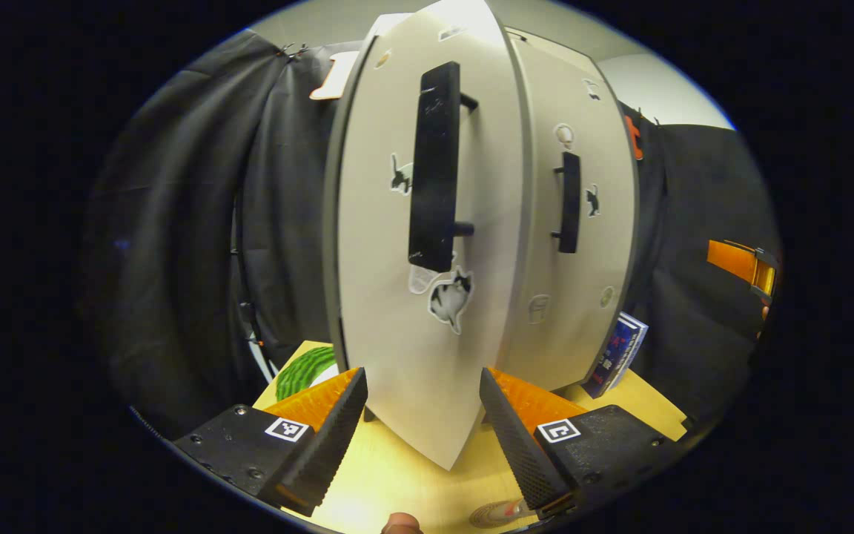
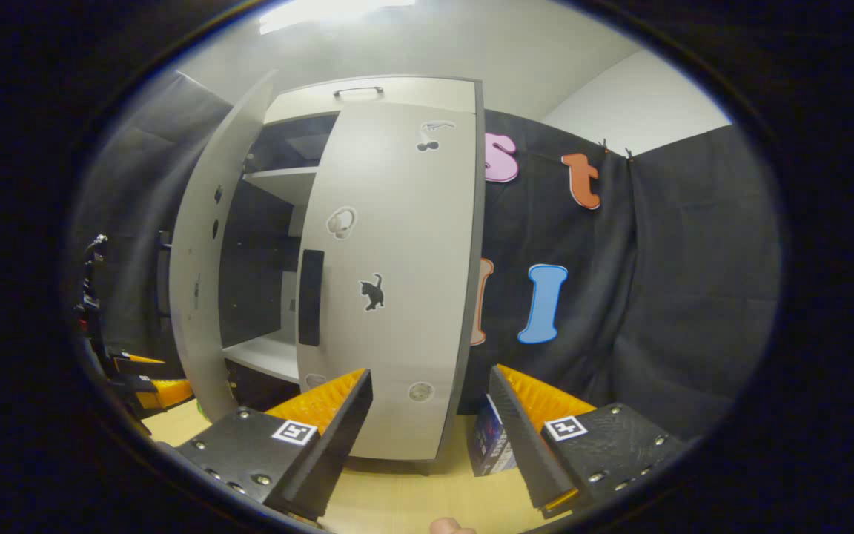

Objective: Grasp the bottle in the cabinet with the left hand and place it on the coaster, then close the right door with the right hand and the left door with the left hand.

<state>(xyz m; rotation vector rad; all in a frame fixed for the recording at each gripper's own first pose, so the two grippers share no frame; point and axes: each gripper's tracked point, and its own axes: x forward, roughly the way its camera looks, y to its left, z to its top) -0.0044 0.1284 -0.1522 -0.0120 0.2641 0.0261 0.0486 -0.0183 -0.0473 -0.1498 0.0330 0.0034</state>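
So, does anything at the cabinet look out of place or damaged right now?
Nothing looks damaged or spilled. The left door stands ajar, showing the shelves, while the right door looks closed. A blue box leans against the cabinet's side on the table.

The cabinet [image 2: 368,282] stands on the table [image 2: 397,504], a book [image 2: 490,445] leaning at its right side (against the wall).

Black cloth [image 2: 664,297] drapes the booth's sides. Above it rise a pale wall [image 2: 642,96] and ceiling with a bright light [image 2: 330,11]. A light wooden table [image 2: 397,504] lies below.
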